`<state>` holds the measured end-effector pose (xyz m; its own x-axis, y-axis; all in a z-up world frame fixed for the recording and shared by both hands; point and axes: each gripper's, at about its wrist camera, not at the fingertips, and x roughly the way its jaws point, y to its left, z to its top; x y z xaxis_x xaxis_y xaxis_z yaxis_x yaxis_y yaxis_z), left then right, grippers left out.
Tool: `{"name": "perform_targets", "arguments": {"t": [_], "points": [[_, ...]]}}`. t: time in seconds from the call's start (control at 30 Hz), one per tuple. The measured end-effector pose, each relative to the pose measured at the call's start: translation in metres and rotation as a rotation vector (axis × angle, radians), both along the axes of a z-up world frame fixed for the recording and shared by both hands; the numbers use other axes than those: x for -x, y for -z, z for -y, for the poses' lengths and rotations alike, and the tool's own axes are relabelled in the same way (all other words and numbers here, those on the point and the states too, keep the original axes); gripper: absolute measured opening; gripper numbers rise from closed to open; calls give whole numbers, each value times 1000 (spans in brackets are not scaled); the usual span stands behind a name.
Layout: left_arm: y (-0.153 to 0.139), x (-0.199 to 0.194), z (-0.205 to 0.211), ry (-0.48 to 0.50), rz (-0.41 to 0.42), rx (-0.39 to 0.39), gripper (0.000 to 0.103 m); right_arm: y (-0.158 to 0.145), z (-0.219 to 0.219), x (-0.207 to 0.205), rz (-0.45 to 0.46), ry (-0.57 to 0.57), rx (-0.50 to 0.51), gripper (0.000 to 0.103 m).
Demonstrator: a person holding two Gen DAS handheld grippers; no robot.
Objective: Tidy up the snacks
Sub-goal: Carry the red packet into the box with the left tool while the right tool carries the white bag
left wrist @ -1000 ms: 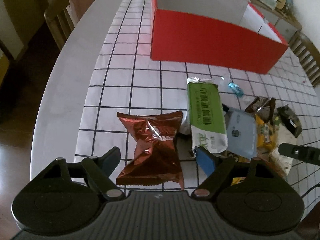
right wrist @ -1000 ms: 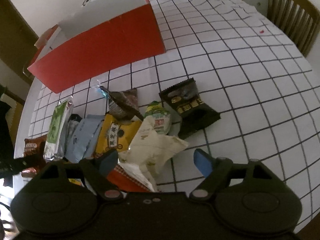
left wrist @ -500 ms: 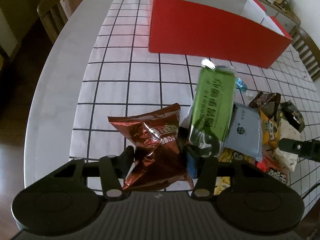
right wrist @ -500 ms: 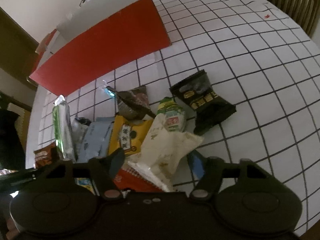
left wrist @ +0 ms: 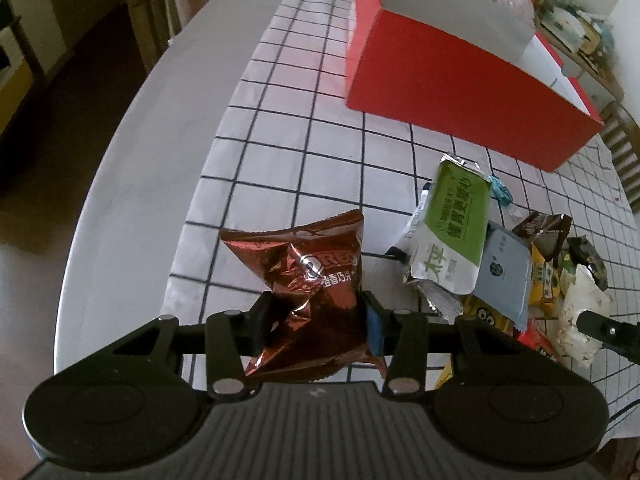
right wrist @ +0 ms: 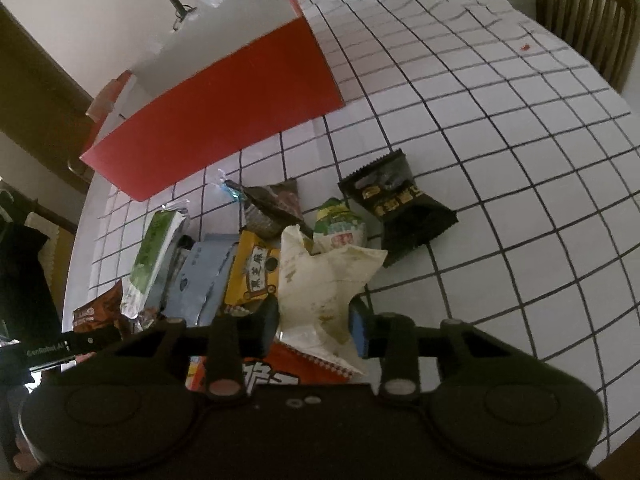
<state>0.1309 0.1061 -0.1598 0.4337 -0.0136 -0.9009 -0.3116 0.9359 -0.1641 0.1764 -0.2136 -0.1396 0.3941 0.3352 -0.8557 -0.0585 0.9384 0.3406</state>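
L wrist cam alone shows the brown foil packet (left wrist: 316,292) in full: it sits between the left gripper (left wrist: 318,322) jaws, which are closing and pinch its crumpled lower half, long axis running away from the cam, printed top twd the red box (left wrist: 460,96). R cam catches only a brown corner of it at the far left. R cam alone shows the black packet (right wrist: 396,208) whole, off by itself on the grid cloth (right wrist: 520,160), long axis diagonal, crimped end twd the box. Right gripper (right wrist: 314,322) jaws closing, both pads on the cream wrapper (right wrist: 320,280) that lies atop the pile on the desk. Count: 1 box, 1 green-white pack (left wrist: 452,232) tilted up, 1 grey-blue pouch (left wrist: 502,268), 1 yellow packet (right wrist: 254,268), 2 chairs, one per view.
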Motion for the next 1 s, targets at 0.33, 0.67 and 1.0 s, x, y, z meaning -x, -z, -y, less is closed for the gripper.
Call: {"name": "perform_targets", "arguments": {"t": [0.33, 0.67, 1.0], "points": [[-32, 28, -1, -25, 68, 17, 44, -21, 9, 11, 66, -3, -21, 27], [-86, 24, 21, 29, 160, -2, 45, -69, 1, 3, 179, -84, -25, 27], [-128, -29, 38, 72, 247, -37, 45, -112, -20, -49, 301, -172, -7, 27]]}}
